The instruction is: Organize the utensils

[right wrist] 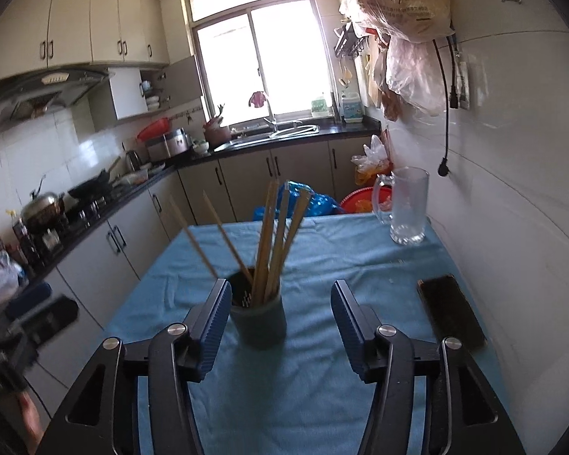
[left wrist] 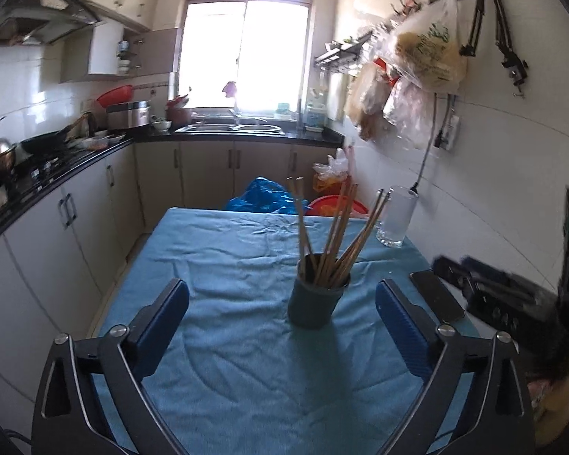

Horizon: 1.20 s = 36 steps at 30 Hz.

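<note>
**Wooden chopsticks stand gathered in the cup**

Wooden chopsticks (left wrist: 328, 235) fan out of a dark cup (left wrist: 316, 299) standing mid-desk on the blue cloth (left wrist: 223, 250). Both jaws are released: the left hand-held gripper (left wrist: 282, 311) gapes wide with nothing between its pads, and the right hand-held gripper (right wrist: 280, 322) stands apart beside the cup, possibly brushing it. Far right sits a glass mug (right wrist: 407, 208); nearer, a phone (right wrist: 451, 309).

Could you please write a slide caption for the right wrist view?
Open right gripper before a dark cup of chopsticks on a blue tablecloth, glass mug behind.
</note>
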Motion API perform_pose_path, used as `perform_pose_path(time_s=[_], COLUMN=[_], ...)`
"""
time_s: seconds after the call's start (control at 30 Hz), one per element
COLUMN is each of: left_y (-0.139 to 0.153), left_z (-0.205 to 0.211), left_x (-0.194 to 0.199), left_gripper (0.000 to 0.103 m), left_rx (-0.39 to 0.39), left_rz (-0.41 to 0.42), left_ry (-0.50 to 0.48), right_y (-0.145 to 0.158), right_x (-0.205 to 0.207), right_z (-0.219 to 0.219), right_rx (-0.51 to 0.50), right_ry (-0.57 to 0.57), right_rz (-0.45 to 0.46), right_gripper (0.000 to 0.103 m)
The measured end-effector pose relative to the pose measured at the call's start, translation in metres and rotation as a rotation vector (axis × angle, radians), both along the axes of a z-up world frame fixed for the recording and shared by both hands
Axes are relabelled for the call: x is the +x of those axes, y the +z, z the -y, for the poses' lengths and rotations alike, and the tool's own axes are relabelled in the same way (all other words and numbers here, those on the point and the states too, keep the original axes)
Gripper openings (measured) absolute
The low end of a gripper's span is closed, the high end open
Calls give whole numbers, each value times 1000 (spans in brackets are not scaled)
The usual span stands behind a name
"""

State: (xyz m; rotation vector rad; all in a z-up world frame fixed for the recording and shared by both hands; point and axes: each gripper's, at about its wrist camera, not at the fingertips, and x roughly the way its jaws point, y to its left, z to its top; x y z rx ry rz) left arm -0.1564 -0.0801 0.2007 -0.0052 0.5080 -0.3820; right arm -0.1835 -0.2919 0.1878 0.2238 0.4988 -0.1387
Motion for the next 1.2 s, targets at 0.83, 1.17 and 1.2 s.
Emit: perform_pose_path(time_s=[0.83,1.17,1.2], left_y=[-14,-45,-47], left_z=[19,51,53], left_x=[-72,-59,-58], left_gripper=[103,103,103], left_rx=[98,136,134], left_rz=[59,-59,-67], left_ry=[123,36,33], right_y=[-26,-36,-37], right_x=[-91,-96,-96], right_z=[-13,10,13], right_rx=[-35,-41,-39], right_ry=[-177,-234,-238], right_rz=[24,6,3], right_gripper=[70,73,73])
